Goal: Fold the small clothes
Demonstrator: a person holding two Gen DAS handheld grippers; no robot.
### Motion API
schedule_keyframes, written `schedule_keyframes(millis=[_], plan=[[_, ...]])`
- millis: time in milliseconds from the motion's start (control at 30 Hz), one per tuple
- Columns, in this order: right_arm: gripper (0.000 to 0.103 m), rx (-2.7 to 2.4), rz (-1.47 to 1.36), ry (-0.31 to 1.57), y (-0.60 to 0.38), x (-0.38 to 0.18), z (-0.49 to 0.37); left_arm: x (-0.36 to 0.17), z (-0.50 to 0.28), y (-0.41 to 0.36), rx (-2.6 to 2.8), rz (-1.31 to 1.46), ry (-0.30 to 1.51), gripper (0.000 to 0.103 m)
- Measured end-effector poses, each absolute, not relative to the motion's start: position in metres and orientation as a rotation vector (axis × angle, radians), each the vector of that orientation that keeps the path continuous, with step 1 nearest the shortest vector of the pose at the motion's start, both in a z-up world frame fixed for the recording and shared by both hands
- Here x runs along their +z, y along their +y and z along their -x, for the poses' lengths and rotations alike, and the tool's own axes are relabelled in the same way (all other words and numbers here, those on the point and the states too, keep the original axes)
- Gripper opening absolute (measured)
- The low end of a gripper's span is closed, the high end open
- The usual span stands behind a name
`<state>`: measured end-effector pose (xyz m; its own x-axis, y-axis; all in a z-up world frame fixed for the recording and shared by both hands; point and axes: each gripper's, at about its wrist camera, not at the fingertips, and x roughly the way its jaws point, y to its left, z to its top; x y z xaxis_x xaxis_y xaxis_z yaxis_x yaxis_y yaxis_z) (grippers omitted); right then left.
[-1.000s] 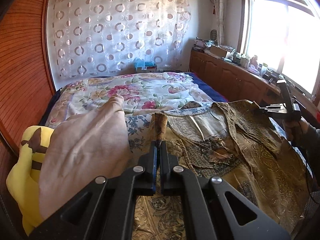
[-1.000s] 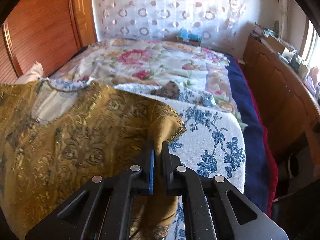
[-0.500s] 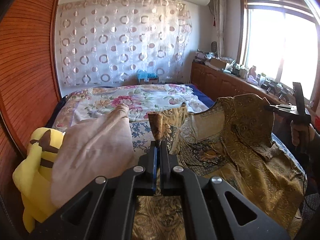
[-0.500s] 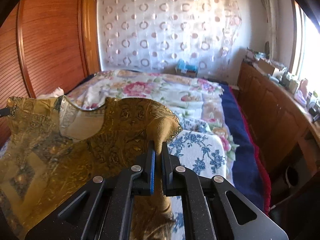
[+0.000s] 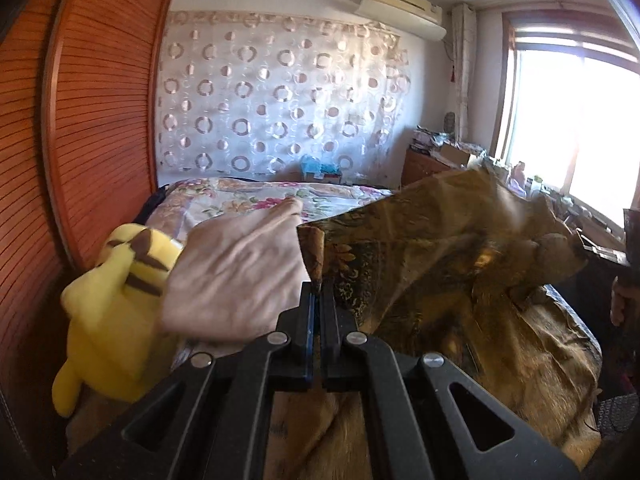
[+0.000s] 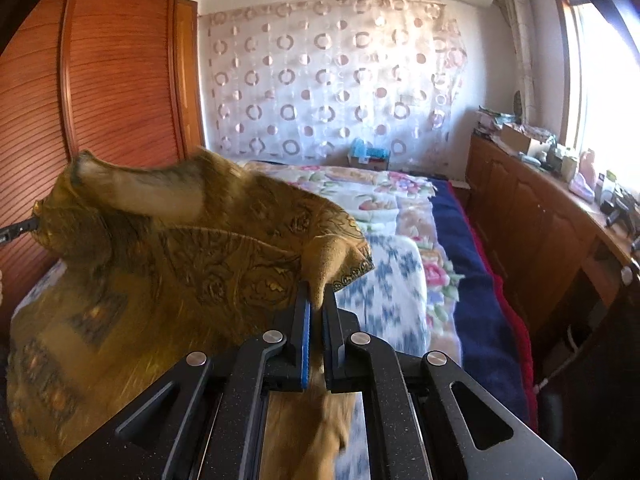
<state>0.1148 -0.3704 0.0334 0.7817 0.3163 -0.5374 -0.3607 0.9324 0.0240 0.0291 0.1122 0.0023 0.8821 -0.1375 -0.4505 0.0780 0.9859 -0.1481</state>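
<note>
A gold patterned garment [image 5: 440, 256] hangs stretched in the air above the bed between both grippers. My left gripper [image 5: 318, 286] is shut on one corner of it. My right gripper [image 6: 316, 300] is shut on the opposite corner of the garment [image 6: 192, 264]. The upper part is raised and billowing; the lower part still drapes on the bed near me. The left gripper's tip [image 6: 18, 229] shows at the far left of the right wrist view, on the garment's other end.
A yellow plush toy [image 5: 108, 304] and a beige pillow [image 5: 236, 268] lie at the left. The floral bedspread [image 6: 384, 200] and a blue-flowered cloth [image 6: 384, 300] lie beneath. A wooden wardrobe [image 5: 92, 128] stands left, a cluttered sideboard [image 6: 552, 216] right.
Both grippers have lifted the garment from lying flat on the bed to high in the air. Its top edge now swings and blurs.
</note>
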Motion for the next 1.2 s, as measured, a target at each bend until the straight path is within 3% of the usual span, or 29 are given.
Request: schedule_keyframes(millis=[367,533,633,700,933,1000,1200], plan=[[0.002,0.412,0.047,0.645,-0.384,0.02,-0.015,-0.001,0.034,0.127,-0.079,0.106,0.51,0.0],[0.002,0.424,0.057,0.709,-0.388,0.011,-0.002,0.001,0.041,0.139,-0.05,0.122,0.502,0.005],[0.013,0.421,0.06,0.717,-0.394,0.006,0.001,0.001,0.042,0.151,-0.036,0.129,0.512,0.016],[0.039,0.398,0.062,0.705,-0.399,0.008,0.003,0.001,0.036,0.151,-0.046,0.108,0.538,0.019],[0.055,0.341,0.064,0.626,-0.407,0.027,-0.006,-0.007,0.009,0.138,-0.102,0.065,0.601,0.035],[0.063,0.328,0.084,0.614,-0.402,0.029,-0.015,-0.011,-0.004,0.133,-0.117,0.06,0.625,0.036],[0.073,0.347,0.098,0.629,-0.389,0.024,-0.049,-0.03,-0.04,0.124,-0.141,0.033,0.719,0.037]])
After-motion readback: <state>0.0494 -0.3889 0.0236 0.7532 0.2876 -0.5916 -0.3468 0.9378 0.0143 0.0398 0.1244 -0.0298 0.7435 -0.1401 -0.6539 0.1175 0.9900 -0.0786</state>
